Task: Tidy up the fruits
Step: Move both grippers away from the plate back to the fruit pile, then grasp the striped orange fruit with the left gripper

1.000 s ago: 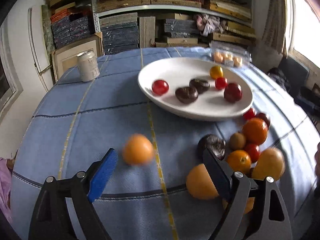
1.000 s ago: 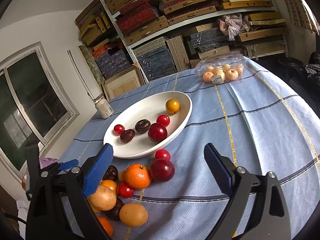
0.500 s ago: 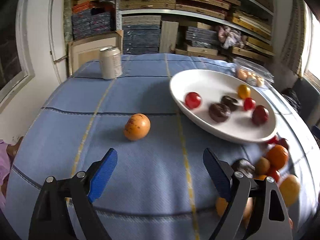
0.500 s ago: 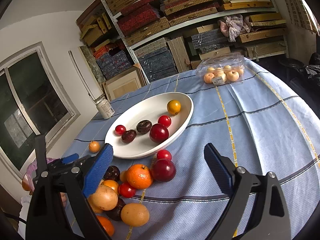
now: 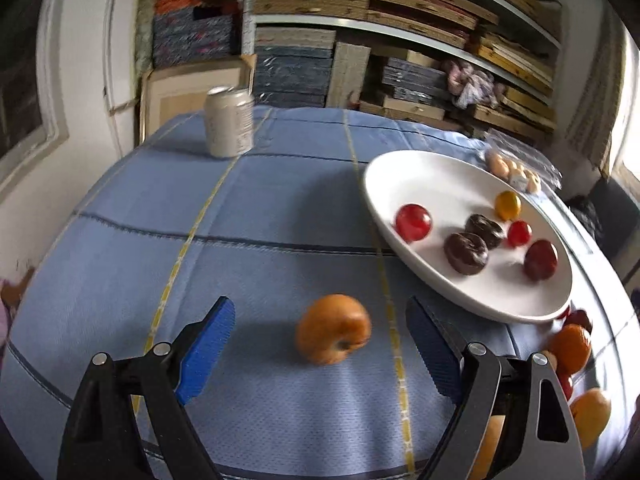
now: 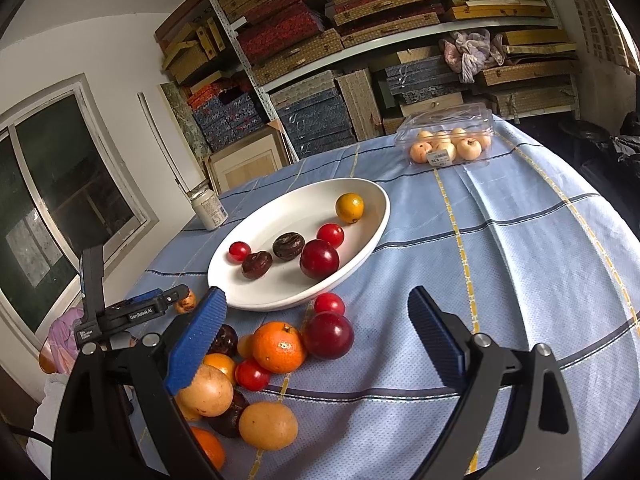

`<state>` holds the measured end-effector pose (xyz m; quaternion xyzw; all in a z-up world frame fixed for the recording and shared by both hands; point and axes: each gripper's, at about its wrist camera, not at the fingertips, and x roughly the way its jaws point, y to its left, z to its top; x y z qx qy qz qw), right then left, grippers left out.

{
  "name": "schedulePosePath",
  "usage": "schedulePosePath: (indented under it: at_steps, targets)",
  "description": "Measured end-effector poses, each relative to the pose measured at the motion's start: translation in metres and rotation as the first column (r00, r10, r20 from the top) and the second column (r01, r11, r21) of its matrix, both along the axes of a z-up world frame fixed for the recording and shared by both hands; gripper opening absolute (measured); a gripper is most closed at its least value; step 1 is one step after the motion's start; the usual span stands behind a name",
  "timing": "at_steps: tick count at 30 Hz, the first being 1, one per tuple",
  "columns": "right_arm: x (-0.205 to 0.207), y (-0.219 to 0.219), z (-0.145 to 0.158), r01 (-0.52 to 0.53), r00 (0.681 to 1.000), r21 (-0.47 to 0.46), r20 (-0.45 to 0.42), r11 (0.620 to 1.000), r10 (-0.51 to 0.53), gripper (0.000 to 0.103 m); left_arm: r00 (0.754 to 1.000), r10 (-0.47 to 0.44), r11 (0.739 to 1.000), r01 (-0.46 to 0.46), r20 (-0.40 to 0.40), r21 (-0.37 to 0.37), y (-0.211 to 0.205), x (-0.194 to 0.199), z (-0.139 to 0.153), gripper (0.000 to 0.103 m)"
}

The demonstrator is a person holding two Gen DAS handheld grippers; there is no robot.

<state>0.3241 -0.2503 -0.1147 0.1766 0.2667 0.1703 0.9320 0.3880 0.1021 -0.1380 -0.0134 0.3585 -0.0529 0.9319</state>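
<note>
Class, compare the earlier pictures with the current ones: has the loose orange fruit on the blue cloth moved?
Yes. In the right wrist view the orange fruit was absent a second ago; it now lies left of the white plate, apart from the fruit pile.

A lone orange fruit (image 5: 333, 329) lay on the blue cloth. Six small fruits rested in the white oval dish (image 6: 372, 236). Mixed fruits (image 6: 280, 347) were heaped just beside it.

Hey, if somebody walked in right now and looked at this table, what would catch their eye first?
Probably the white oval plate mid-table, holding red, dark and yellow fruits, and the bright fruit pile on the blue cloth just in front of it. Next, the lone orange fruit lying between the open left claw fingers, untouched.
</note>
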Motion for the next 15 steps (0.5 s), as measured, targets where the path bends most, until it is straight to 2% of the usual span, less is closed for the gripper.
schedulePosePath:
  at_steps: [3,7,12,15]
  targets:
    - [-0.0001,0.0002,0.0000,-0.001,1.000,-0.003,-0.001,1.000,0.001,0.090,1.000,-0.014,1.000,0.015,-0.024,0.014,-0.0051,0.0035,-0.0044,0.088]
    - [0.0004,0.0023,-0.0004,-0.008,1.000,-0.011,-0.003,1.000,0.008,0.090,0.999,-0.020,1.000,0.020,-0.039,-0.013,-0.0026,0.0031,-0.0067,0.087]
    - [0.0004,0.0055,-0.0019,-0.015,1.000,-0.028,-0.003,0.999,0.015,0.090,0.999,-0.033,0.999,0.032,-0.033,-0.035,-0.0014,0.0059,-0.0069,0.070]
    - [0.0011,0.0061,-0.0034,-0.016,1.000,-0.035,-0.009,0.999,0.015,0.090,0.999,-0.031,0.998,0.029,-0.033,-0.052,0.0012,0.0088,-0.0062,0.068]
